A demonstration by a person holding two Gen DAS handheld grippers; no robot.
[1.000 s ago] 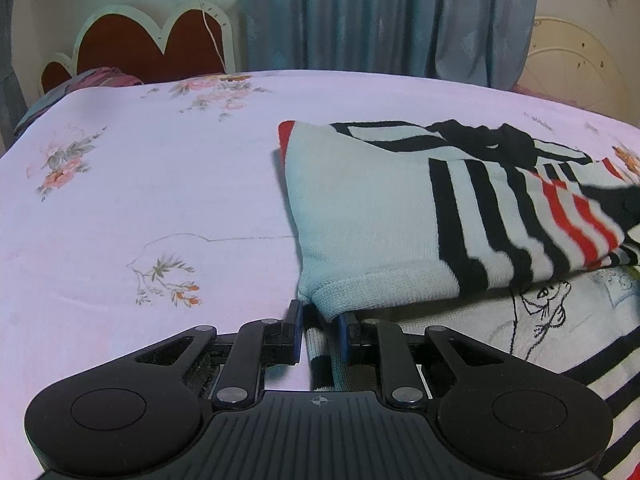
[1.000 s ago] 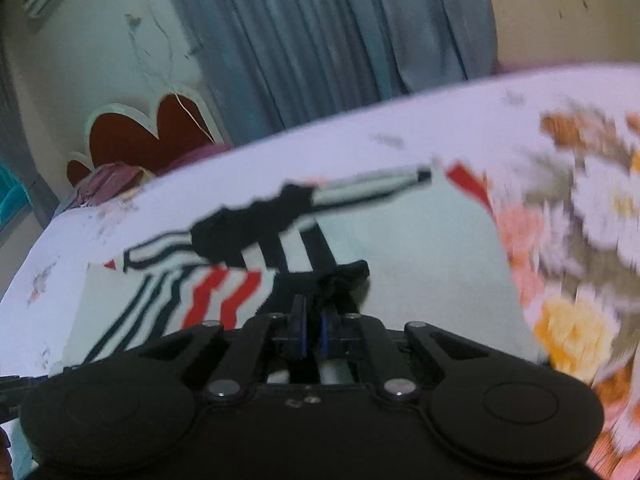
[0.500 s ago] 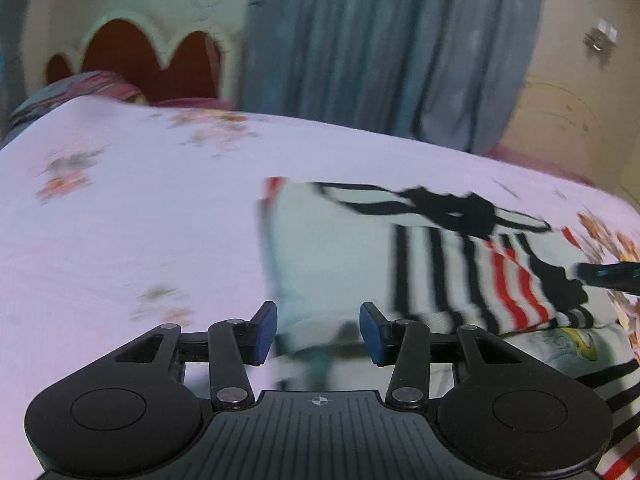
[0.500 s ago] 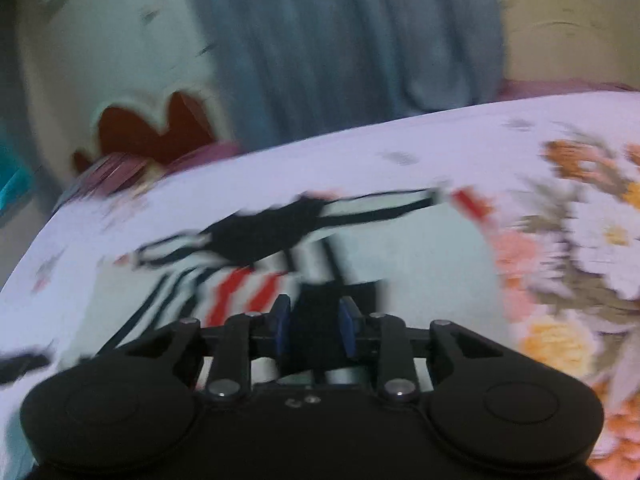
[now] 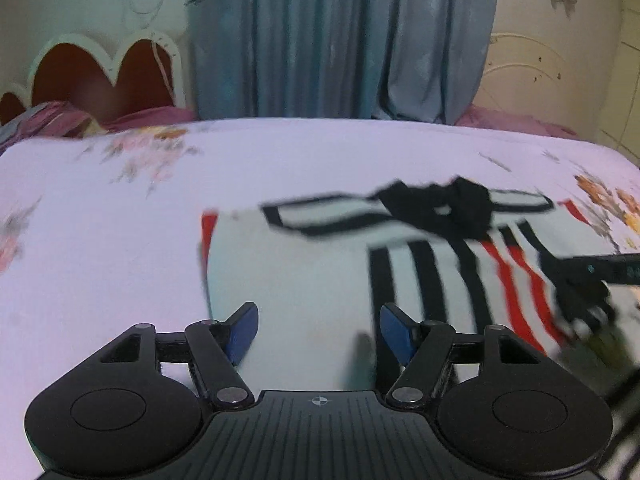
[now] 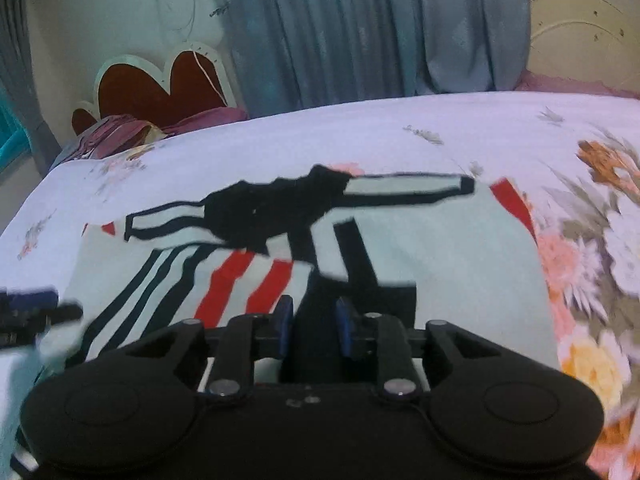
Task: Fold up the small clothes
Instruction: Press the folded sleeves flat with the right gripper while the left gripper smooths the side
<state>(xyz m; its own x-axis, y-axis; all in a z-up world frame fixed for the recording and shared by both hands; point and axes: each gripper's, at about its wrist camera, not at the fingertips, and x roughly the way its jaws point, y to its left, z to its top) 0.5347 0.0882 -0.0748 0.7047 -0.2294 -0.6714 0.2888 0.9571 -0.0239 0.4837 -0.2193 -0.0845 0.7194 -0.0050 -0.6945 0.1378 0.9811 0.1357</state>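
The small striped top (image 5: 320,280) lies flat on the bed (image 5: 120,240), about in the middle of the flowery sheet, with its black collar on the side nearest the blue curtain (image 5: 340,40).

The left gripper (image 5: 318,330) is opening. Its blue fingers (image 5: 240,332) stand wide apart above the pale part of the top, and nothing is pinched between them. The right gripper (image 6: 314,326) is closing a little. Its fingers (image 6: 285,322) have only a narrow gap, with a dark bit of the top in that gap. I cannot tell if the pads press on the cloth or just sit beside it.

What could go wrong? If the right fingers catch that dark bit and the hand pulls away, the fold may drag open or the top may slide across the sheet. The cloth is soft and floppy, so a loose edge could flop back out. The picture is blurry too, so a quick grab could miss the edge.

I can read no words, brands or labels anywhere.
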